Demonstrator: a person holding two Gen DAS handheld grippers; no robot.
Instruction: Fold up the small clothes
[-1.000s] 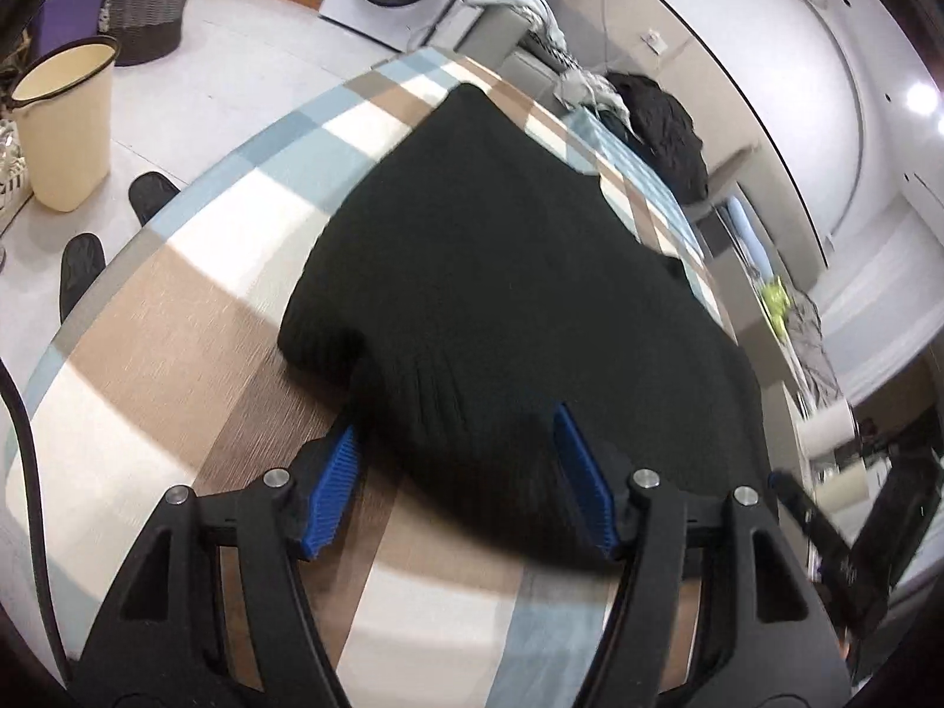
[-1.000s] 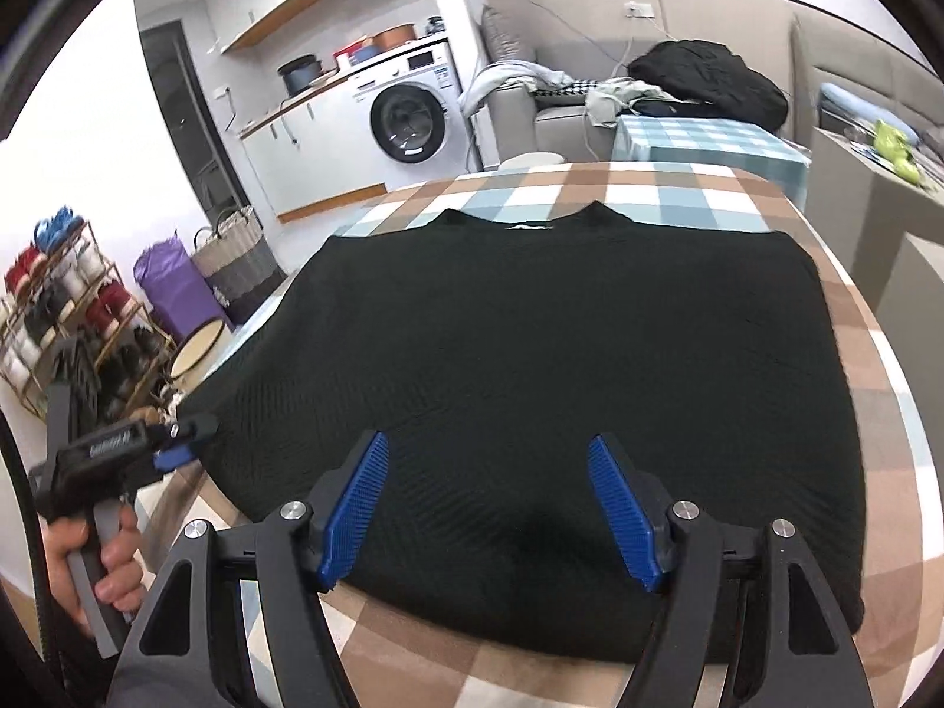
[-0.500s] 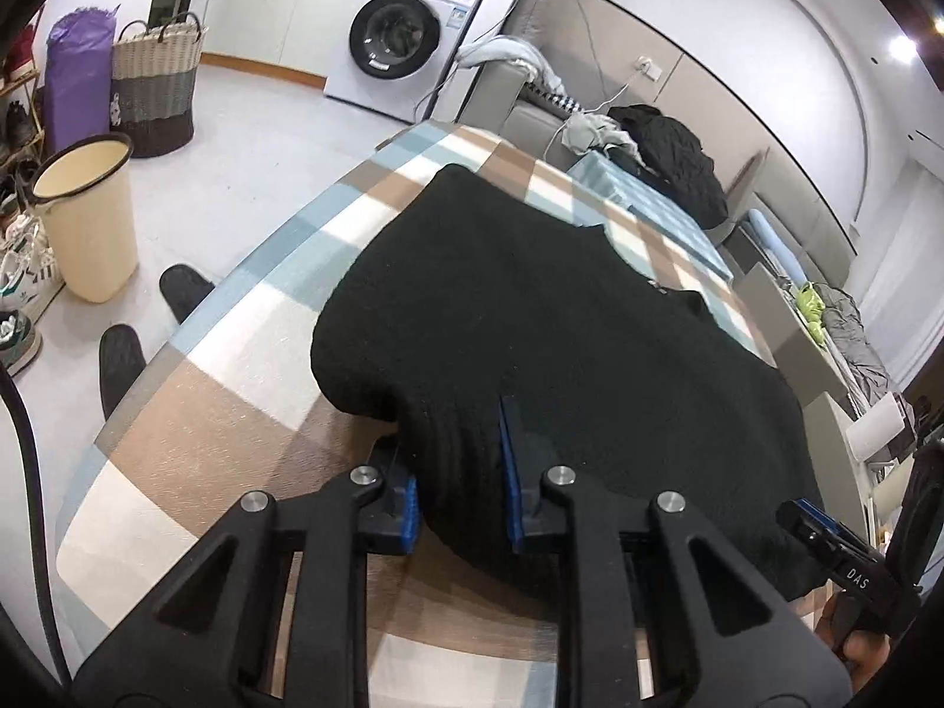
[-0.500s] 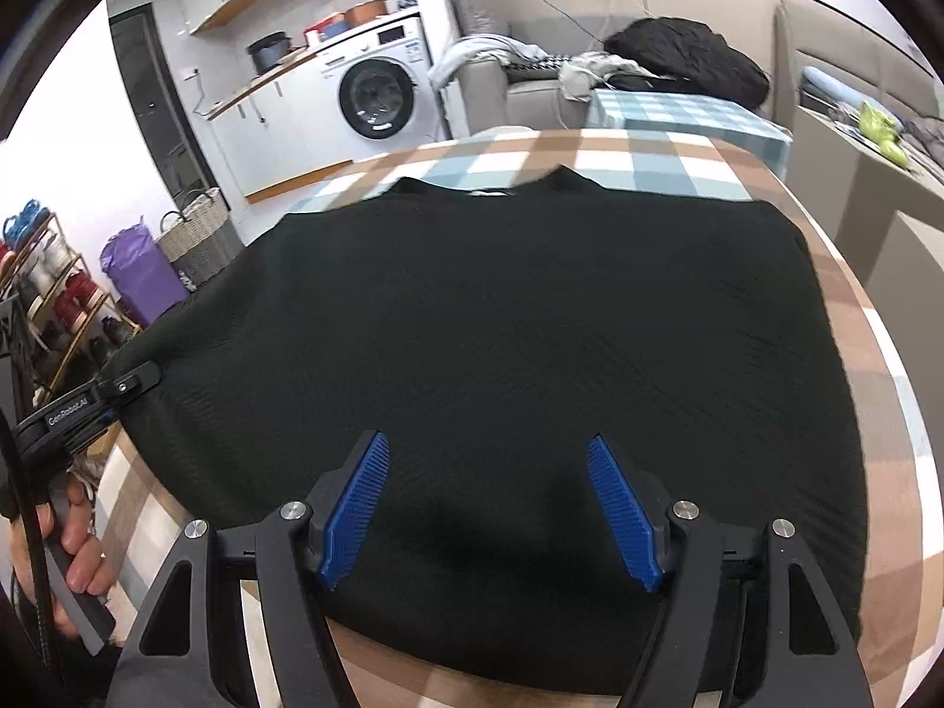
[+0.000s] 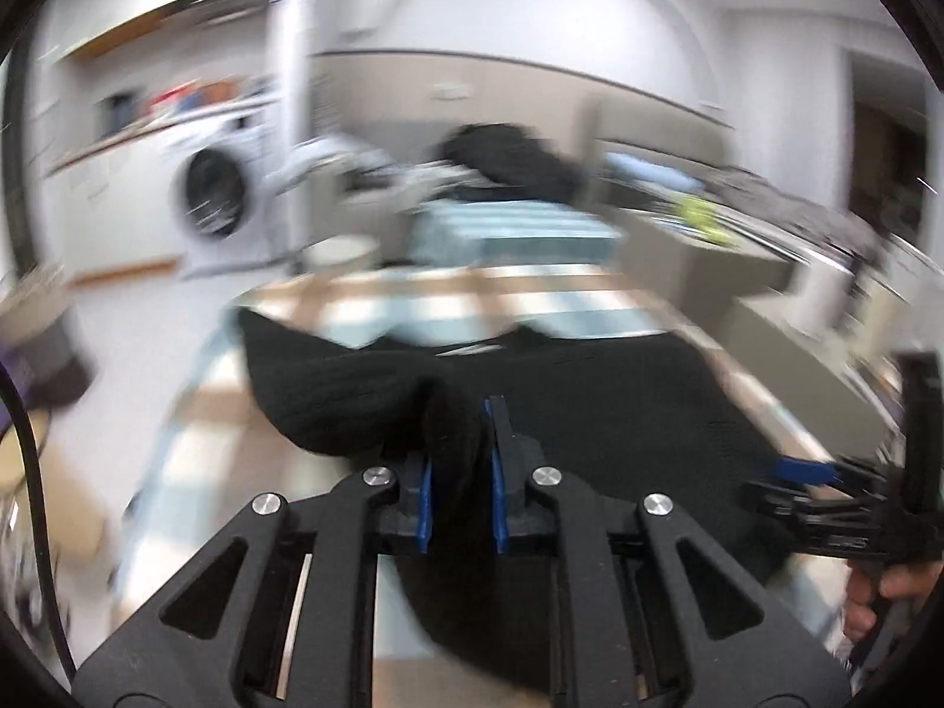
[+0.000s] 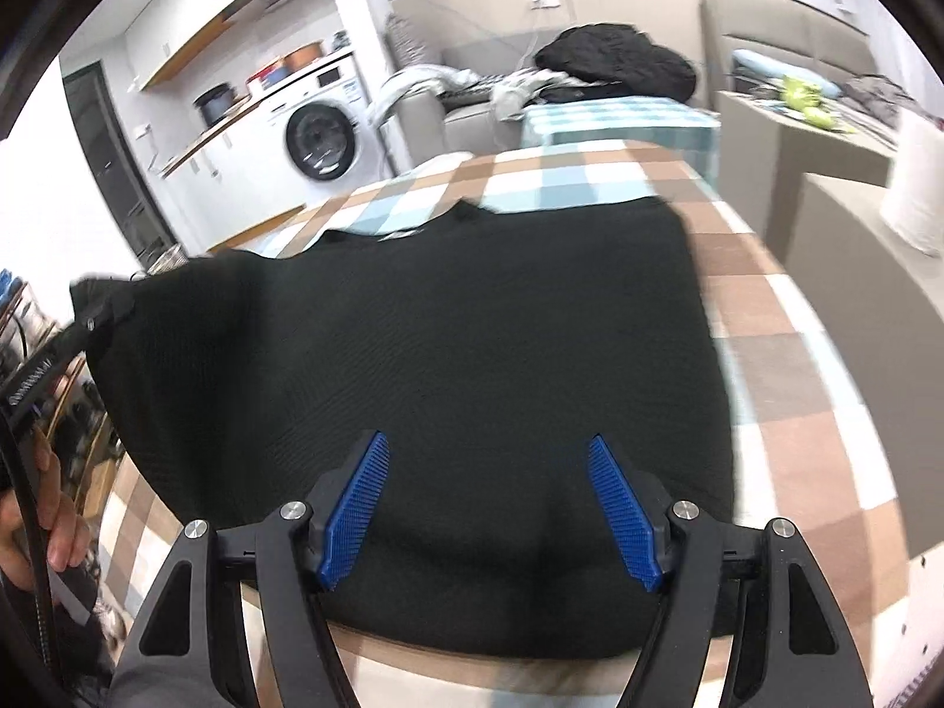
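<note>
The black sweater (image 6: pixel 448 366) lies spread across the table (image 6: pixel 784 389), its neckline toward the far edge and its hem at the near edge — but its left side is no longer flat. A second ago the left gripper (image 5: pixel 459 472) stood wide around that near-left edge; now its jaws are closing, with a thick bunch of knit clamped between the blue pads, and the fabric is drawn up off the table into a raised peak, as the right wrist view shows at its left. That reads as the start of the first fold, the left side about to be carried inward over the body. The right gripper (image 6: pixel 489 510) hovers over the hem with its jaws apart, nothing between them. The sweater is a soft, heavy knit with a fine ribbed weave, matte and limp, so it sags in rounded folds. The table wears a smooth checked cloth of brown, white and pale blue squares.
</note>
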